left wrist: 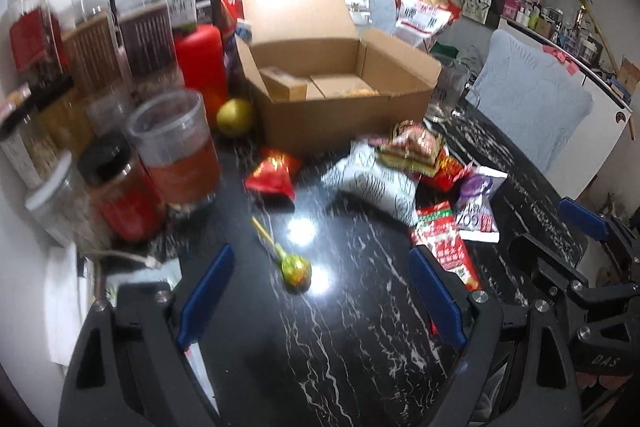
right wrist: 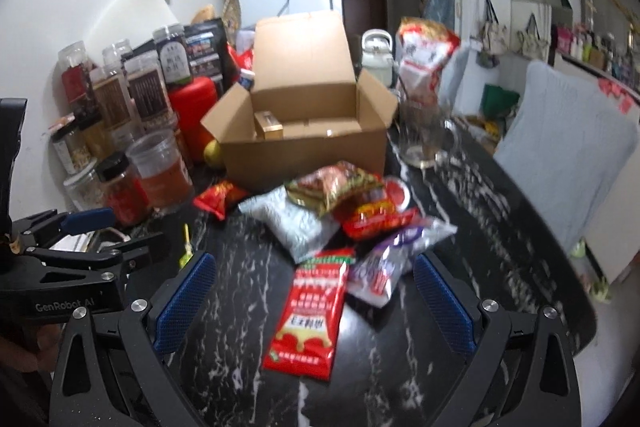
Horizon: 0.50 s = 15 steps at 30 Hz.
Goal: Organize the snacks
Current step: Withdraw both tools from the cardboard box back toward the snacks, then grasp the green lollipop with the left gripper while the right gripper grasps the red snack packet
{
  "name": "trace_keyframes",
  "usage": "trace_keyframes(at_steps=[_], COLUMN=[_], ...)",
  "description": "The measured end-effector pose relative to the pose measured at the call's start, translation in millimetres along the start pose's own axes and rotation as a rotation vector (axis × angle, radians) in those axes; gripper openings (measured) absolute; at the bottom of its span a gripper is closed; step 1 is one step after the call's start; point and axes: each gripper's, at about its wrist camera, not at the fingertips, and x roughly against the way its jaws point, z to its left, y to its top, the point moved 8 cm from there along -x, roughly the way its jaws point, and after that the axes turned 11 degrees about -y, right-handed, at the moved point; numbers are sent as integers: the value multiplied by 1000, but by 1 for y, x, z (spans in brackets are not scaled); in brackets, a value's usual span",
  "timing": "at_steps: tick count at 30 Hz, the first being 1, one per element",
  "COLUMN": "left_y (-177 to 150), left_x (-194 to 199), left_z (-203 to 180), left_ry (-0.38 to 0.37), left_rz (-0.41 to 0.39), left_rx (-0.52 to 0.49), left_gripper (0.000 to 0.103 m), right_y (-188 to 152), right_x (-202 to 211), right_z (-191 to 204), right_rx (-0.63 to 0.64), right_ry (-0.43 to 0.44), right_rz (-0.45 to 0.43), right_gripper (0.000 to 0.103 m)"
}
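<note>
An open cardboard box (left wrist: 336, 107) (right wrist: 304, 147) stands at the back of the black marble table (left wrist: 360, 327). A green lollipop (left wrist: 295, 269) lies between my left gripper's (left wrist: 322, 267) open fingers. A small red packet (left wrist: 274, 175) lies in front of the box. To the right is a pile of snack bags: a white bag (left wrist: 372, 183) (right wrist: 292, 223), a colourful bag (right wrist: 336, 189), a purple-white bag (right wrist: 388, 263). A red sachet (right wrist: 310, 311) lies between my right gripper's (right wrist: 316, 287) open fingers. Both grippers are empty.
Several jars and bottles (left wrist: 120, 99) (right wrist: 120, 131) crowd the left side by the wall. A yellow fruit (left wrist: 235, 117) sits left of the box. A glass mug (right wrist: 424, 135) and a tall red-white bag (right wrist: 424, 55) stand right of it. A padded chair (right wrist: 568, 155) is at the right.
</note>
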Motion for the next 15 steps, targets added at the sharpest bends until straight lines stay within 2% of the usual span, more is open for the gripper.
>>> trace_keyframes(at_steps=[5,10,15], left_y=[-15,-31,-40], left_x=[-14,-30,-44], left_z=[4,7,20], left_ry=[-36,-6,-30], left_rz=[13,63,99], left_rx=[27,-2,62], left_gripper=[89,89,89], right_y=[-19,-36,-51], right_x=[-13,-26,-36], right_z=[-7,-8,-4], right_rx=[-15,-26,-14], right_ry=[-21,-19,-19], right_rz=[39,79,113], right_gripper=[101,101,101])
